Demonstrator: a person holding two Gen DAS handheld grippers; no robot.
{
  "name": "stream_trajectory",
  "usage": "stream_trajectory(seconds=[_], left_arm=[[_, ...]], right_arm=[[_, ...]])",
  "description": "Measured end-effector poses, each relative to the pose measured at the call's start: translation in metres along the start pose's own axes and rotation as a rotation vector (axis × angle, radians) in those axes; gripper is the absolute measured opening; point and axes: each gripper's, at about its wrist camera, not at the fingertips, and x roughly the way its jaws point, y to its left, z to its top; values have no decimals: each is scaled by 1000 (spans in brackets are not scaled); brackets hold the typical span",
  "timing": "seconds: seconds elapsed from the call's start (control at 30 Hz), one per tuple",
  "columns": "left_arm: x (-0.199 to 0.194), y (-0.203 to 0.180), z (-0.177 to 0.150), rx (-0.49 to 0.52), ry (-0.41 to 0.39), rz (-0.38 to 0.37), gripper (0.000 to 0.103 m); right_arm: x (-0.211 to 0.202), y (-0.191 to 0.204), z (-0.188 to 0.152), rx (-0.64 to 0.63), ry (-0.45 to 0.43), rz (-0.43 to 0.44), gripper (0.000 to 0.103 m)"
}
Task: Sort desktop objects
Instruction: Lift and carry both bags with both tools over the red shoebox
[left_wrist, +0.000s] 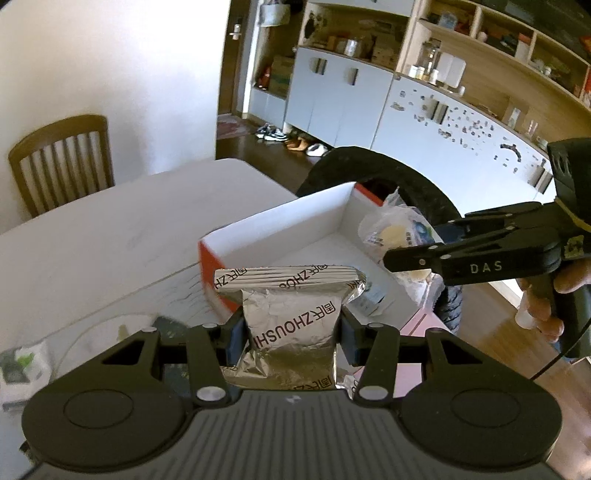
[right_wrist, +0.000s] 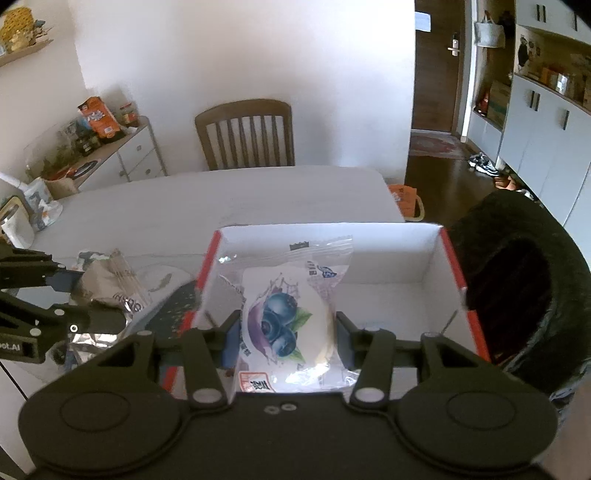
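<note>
Left gripper (left_wrist: 291, 334): closed on the silver foil packet (left_wrist: 291, 317), pads pressing both its sides, held up near the box's corner.
Right gripper (right_wrist: 286, 338): closed on the clear blueberry pastry bag (right_wrist: 286, 321) (round bun inside), held over the box.
Box (right_wrist: 436, 254): white inside, red-orange outside, open-topped, at the counter (right_wrist: 221, 199) edge.

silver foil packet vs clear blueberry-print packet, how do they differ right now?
Material: the crinkled silver foil packet is opaque; the clear plastic blueberry-print packet shows a pale round pastry inside.
Print: the foil packet carries dark lettering only; the blueberry packet has a coloured fruit picture.
Holder: the left gripper clamps the foil packet; the right gripper clamps the blueberry packet.
Shared: both sealed, held upright near the white cardboard box with orange-red sides.
</note>
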Motion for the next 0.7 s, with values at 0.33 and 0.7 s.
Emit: stream_trajectory(seconds=[0.33,0.7], left_arm=[[45,-31,25,58,48,-29,49],[101,-48,33,114,121,-21,49]], right_arm=[[9,-41,3,12,10,-37,49],[50,-67,9,-11,68,-75,49]])
